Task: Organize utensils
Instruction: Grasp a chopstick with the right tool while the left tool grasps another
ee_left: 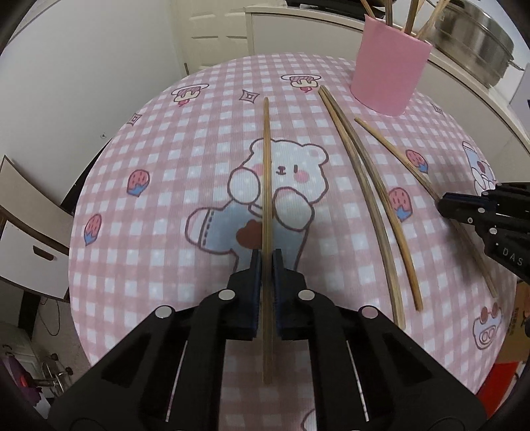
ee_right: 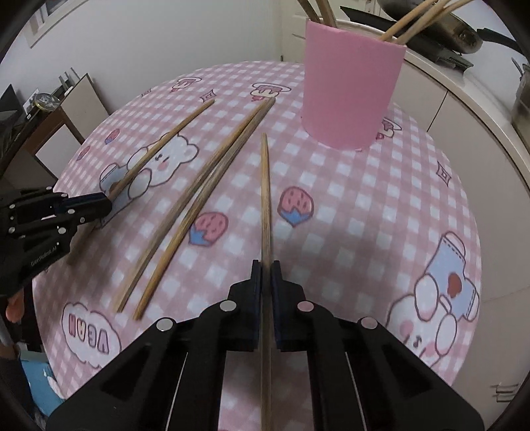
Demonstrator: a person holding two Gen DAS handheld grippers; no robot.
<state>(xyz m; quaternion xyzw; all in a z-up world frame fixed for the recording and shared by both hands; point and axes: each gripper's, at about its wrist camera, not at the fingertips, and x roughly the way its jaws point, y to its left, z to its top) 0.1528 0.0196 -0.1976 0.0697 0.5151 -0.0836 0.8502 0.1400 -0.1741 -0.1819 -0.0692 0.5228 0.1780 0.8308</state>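
Closest in, the left gripper (ee_left: 267,257) is clamping its blue-padded jaws narrowly on one bamboo chopstick (ee_left: 267,185), which is running straight away from it over the bear printed on the cloth. The right gripper (ee_right: 266,268) is pinching a second chopstick (ee_right: 265,199) the same way, its thin tip pointing toward the cup. Both sticks are looking pale brown, slim and tapered, with a faintly streaked grain; whether they are resting on the cloth or lifted clear of it is hard to tell.

Between the two held sticks, a loose pair of chopsticks (ee_right: 195,202) is lying free on the tabletop (ee_right: 347,205), side by side and nearly touching at the far ends, spreading slightly apart nearer in. They are looking a shade darker and more worn.

The tabletop is wearing a pink-and-white checked cloth with bears and strawberries.

Farther back, a plain pink cup (ee_right: 349,86) is standing upright near the tabletop's far edge, with several more chopsticks (ee_right: 417,20) leaning out of its mouth.
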